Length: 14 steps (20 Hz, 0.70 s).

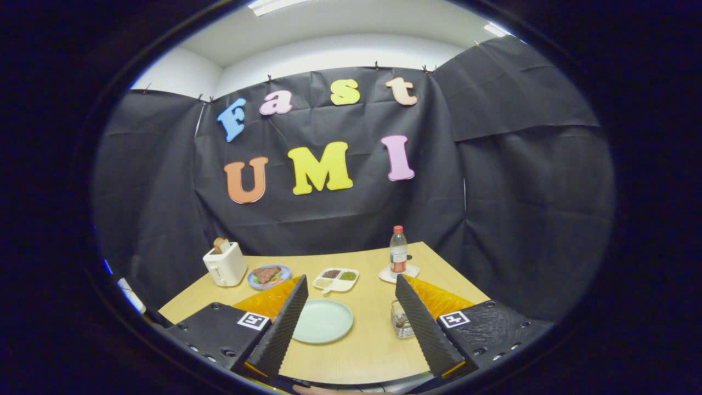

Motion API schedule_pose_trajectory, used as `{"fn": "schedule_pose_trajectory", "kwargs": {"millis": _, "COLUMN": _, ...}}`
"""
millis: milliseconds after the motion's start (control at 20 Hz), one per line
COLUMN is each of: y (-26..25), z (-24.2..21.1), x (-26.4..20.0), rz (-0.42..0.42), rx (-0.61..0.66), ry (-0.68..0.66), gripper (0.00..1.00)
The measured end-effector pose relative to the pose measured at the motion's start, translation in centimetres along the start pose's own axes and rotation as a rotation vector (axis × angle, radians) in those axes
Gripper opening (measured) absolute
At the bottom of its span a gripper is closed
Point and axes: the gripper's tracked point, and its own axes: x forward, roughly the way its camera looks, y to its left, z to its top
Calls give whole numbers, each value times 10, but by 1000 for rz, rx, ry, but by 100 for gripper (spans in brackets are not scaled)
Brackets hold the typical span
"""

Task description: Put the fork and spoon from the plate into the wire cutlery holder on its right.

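The wire cutlery holder [403, 320] is half hidden behind the right finger, and its contents are hard to make out; no fork or spoon can be made out on the pale green plate [322, 321]. The gripper [351, 293] hovers above the near table [367, 351] edge, fingers spread wide with nothing between them. Beyond stand a toaster [225, 263], meat dish [268, 276], divided tray [335, 279] and bottle [398, 250].
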Motion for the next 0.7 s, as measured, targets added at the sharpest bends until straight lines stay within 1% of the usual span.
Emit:
{"fn": "schedule_pose_trajectory", "kwargs": {"millis": 200, "y": 25, "z": 6, "x": -24, "rz": 31, "rx": -20, "ry": -61, "gripper": 96}}
{"fn": "schedule_pose_trajectory", "kwargs": {"millis": 300, "y": 27, "z": 7, "x": -32, "rz": 19, "rx": -13, "ry": -86, "gripper": 96}}
{"fn": "schedule_pose_trajectory", "kwargs": {"millis": 400, "y": 32, "z": 3, "x": -37, "rz": 2, "rx": 6, "ry": -82, "gripper": 96}}
{"fn": "schedule_pose_trajectory", "kwargs": {"millis": 700, "y": 55, "z": 3, "x": -43, "rz": 8, "rx": -51, "ry": -114, "gripper": 96}}
